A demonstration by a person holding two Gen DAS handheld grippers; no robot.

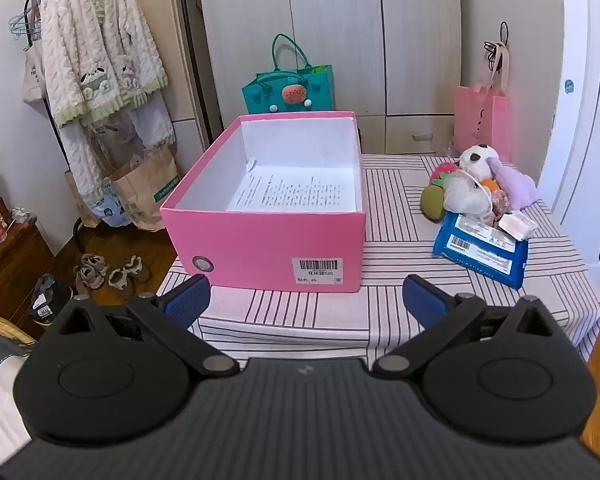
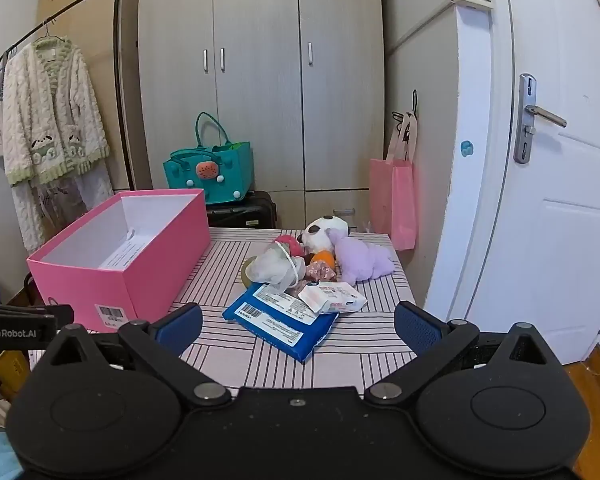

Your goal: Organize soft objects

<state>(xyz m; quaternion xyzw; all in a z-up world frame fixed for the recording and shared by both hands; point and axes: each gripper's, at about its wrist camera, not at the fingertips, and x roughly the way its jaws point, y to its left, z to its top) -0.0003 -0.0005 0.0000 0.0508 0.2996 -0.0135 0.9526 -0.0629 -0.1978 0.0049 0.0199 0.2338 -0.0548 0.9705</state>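
Left tool (image 1: pixel 306 296): my jaws stand wide apart with nothing between them; I hold it low over the near edge of the surface, aimed at the box.
Right tool (image 2: pixel 298 322): also spread wide and holding nothing; it hangs over the near edge, with the blue pack just ahead of its fingers.
Surface (image 1: pixel 400 216): covered in a pale cloth with dark stripes.
Box (image 1: pixel 268 236): pink, lid off, white inside, on the left part of the surface; a printed sheet (image 1: pixel 296 192) lies on its floor, and a barcode label is on the near wall.
Soft pile (image 2: pixel 312 256): on the right part of the surface, well apart from the box.
Panda (image 2: pixel 322 234): white and black plush at the back of the pile.
Purple plush (image 2: pixel 362 258): just right of the panda, touching it.
Mesh puff (image 2: pixel 274 266): white, at the front left of the pile, partly over a green item I cannot make out.
Orange toy (image 2: pixel 323 258): small, between the puff and the purple plush.
Blue pack (image 2: pixel 280 326): flat, nearest to me, lying at a slant.
White packet (image 2: pixel 332 298): small, resting on the blue pack's far corner.
Behind: a teal bag (image 2: pixel 216 176) beyond the box, a pink bag (image 2: pixel 394 200) hanging by the door, a fleece robe (image 1: pixel 100 52) on a rack at left.
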